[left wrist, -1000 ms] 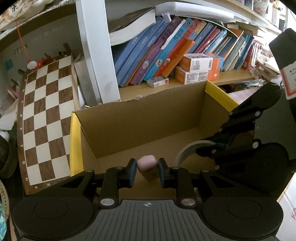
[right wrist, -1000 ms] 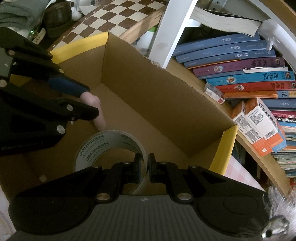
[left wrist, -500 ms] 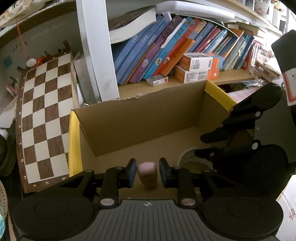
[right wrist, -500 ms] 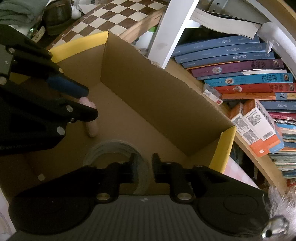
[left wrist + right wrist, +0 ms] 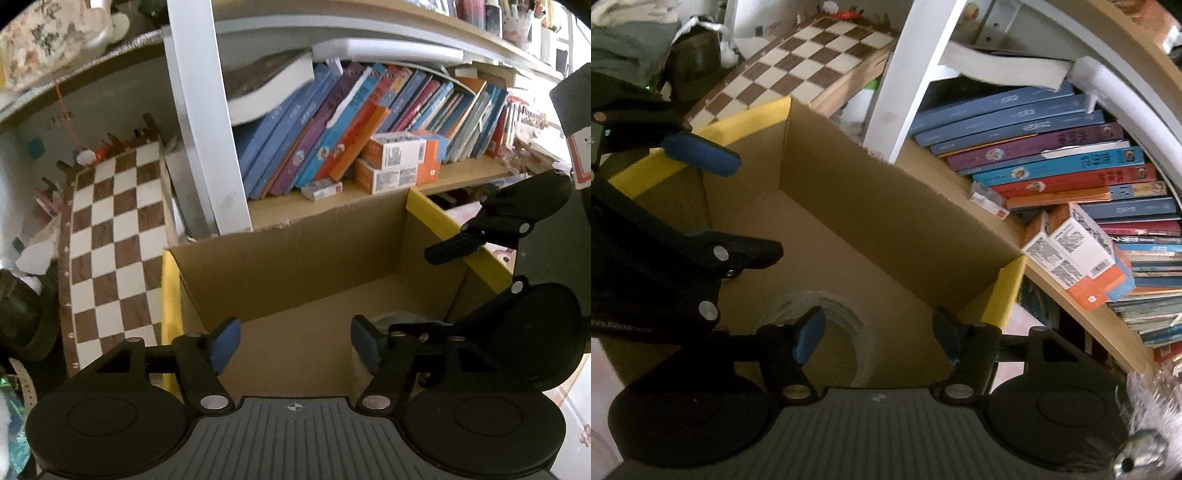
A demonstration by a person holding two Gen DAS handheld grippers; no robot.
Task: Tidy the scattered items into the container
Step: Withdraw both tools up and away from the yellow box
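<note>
Right wrist view: tape roll flat inside cardboard box, both grippers' jaws opening, empty.

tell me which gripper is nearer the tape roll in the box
Right. The right gripper hangs directly over the tape roll on the floor of the cardboard box, its jaws opening with nothing pinched. The left gripper is beside the roll, jaws opening too.
</note>
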